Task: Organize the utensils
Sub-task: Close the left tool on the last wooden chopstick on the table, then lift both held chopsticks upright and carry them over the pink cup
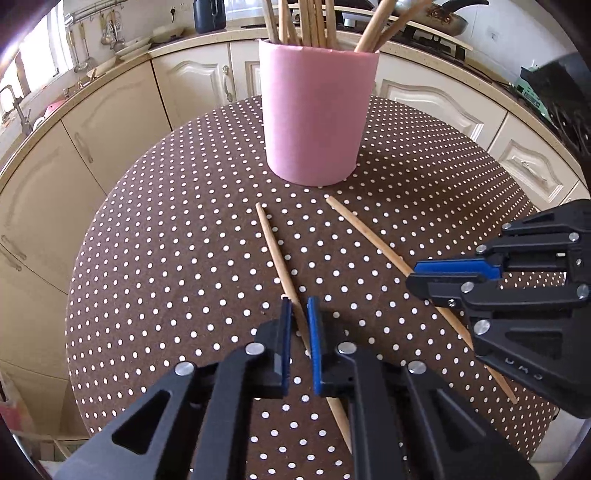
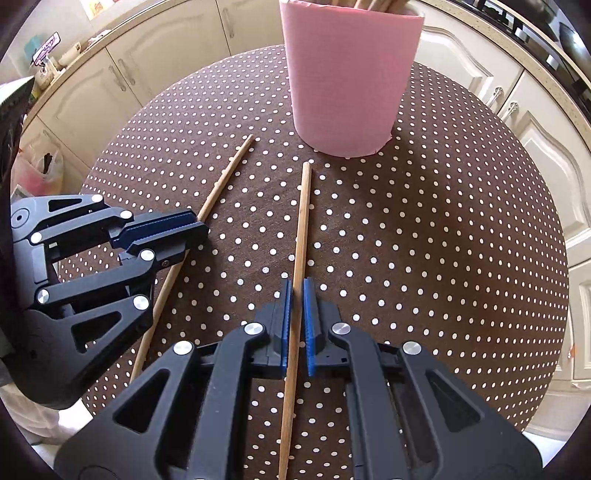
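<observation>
Chopsticks: through the left wrist camera, our left gripper [image 1: 298, 317] clamps one chopstick [image 1: 275, 251] lying just before the pink holder [image 1: 316, 114]. Through the right, our right gripper [image 2: 297, 295] pinches the other chopstick [image 2: 302, 221] below that holder [image 2: 351, 77].

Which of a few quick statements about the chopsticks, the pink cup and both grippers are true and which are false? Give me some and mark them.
1. Two chopsticks lie on the table. True: one at the left gripper, another at the right gripper.
2. The pink cup lies on its side. False: it stands upright.
3. The pink cup is empty. False: wooden sticks stand in it.
4. Each gripper is shut on a chopstick. True.
5. The tablecloth is striped. False: brown with white dots.
</observation>
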Demonstrator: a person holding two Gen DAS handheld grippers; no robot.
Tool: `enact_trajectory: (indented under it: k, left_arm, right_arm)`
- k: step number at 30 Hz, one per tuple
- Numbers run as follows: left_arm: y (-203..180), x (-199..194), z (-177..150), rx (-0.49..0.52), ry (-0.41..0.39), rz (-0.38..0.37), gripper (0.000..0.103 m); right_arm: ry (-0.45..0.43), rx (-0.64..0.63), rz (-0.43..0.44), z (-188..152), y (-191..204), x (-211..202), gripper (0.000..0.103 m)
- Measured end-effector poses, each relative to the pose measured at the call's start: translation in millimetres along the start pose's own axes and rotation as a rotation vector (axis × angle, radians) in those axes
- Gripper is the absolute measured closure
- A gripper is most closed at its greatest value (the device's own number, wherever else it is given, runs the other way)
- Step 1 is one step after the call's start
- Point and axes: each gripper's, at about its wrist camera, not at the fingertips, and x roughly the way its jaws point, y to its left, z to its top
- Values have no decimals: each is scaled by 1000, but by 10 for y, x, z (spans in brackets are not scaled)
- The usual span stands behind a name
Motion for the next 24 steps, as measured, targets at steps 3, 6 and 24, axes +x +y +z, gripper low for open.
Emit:
enact_trajectory:
  k: [3, 6, 24]
  left_arm:
    - [68, 7, 33, 2, 0, -9, 97]
    - [125, 4, 27, -20, -15, -35, 97]
    - [475, -663, -196, -91, -236, -100, 98]
  right_arm:
    - [6, -15, -17, 23, 53, 17, 96]
    - [-21, -3, -10, 14, 74, 25, 97]
    - [-273, 58, 67, -116, 164, -604, 97]
